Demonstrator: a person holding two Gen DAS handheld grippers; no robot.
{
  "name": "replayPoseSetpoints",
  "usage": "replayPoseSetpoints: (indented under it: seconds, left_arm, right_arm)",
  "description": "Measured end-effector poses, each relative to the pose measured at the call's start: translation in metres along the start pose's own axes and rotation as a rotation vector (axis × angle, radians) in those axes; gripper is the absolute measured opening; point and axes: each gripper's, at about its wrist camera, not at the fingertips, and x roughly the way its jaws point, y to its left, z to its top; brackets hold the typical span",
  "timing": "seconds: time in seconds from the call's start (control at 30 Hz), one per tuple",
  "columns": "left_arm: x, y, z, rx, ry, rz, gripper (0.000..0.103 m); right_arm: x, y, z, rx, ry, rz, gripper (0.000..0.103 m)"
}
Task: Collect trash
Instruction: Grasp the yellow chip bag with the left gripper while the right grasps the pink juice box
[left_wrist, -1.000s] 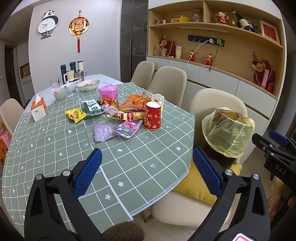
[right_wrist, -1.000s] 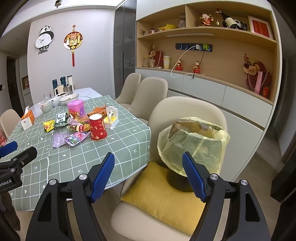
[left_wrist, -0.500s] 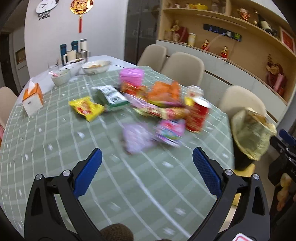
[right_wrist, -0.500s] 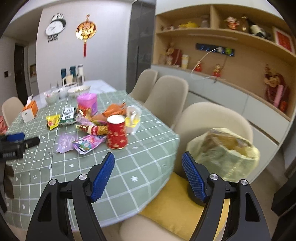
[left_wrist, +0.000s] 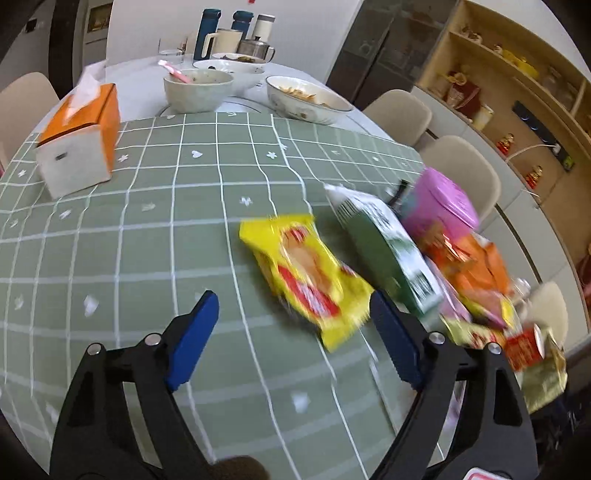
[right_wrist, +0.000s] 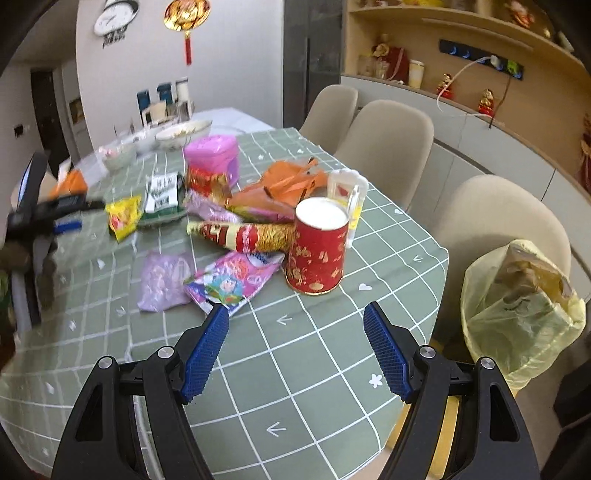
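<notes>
Trash is piled in one cluster on the green checked tablecloth (right_wrist: 303, 369), and what matters for the next grab is that the yellow snack packet (left_wrist: 306, 277) sits at the near-left edge of that pile, closest to the left gripper (left_wrist: 291, 339). In the left wrist view the packet lies just ahead of the tips and a bit toward the right-hand finger, its near corner almost level with that pad but not between them yet. Its long axis runs diagonally, far-left to near-right, so it's skewed against the line the tongs point along; my guess is a bit of wrist roll or a nudge right would be needed to straddle the narrow side. The left jaws are closing at this moment with nothing between them, pads touching nothing. The right gripper (right_wrist: 295, 347) is spread wide and empty, hovering over bare cloth, with the red paper cup (right_wrist: 317, 247) and the pink-purple wrapper (right_wrist: 232, 280) just beyond its tips. So left hand is nearer the yellow packet, right hand nearer the cup. The yellow bin bag (right_wrist: 521, 306) is off the table's right edge on a chair, well apart from the packet, much closer to the right gripper. Frames are blurry, so fine contact is hard to call.
</notes>
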Motion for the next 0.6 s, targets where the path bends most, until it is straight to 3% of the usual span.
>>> replayPoseSetpoints:
  seconds: [0.13,0.2,0.23,0.27,0.3,0.47,0.6]
  left_arm:
    - [0.038,0.001,0.013,-0.008,0.062,0.022,0.071]
    - [0.052,0.001,0.015,-0.017,0.1,0.036,0.06]
    - [0.053,0.001,0.018,-0.004,0.076,0.044,0.05]
    - [0.053,-0.002,0.019,0.006,0.081,0.034,0.027]
    - [0.052,-0.005,0.019,0.009,0.097,0.015,0.017]
    - [0.017,-0.031,-0.003,0.05,0.082,-0.072,0.013]
    - [-0.019,-0.049,-0.035,0.074,0.083,-0.128,0.012]
  right_arm:
    - [0.009,0.004,-0.001,-0.019,0.027,-0.007,0.072]
    - [0.01,0.001,0.001,-0.02,0.023,-0.025,0.072]
    - [0.011,0.0,0.003,-0.019,0.018,-0.039,0.072]
    - [0.011,-0.002,0.005,-0.017,0.017,-0.042,0.072]
    - [0.011,-0.005,0.007,-0.011,0.015,-0.043,0.072]
    - [0.017,-0.017,0.015,0.01,-0.001,-0.056,0.072]
    - [0.029,-0.023,0.016,0.049,0.018,0.04,0.072]
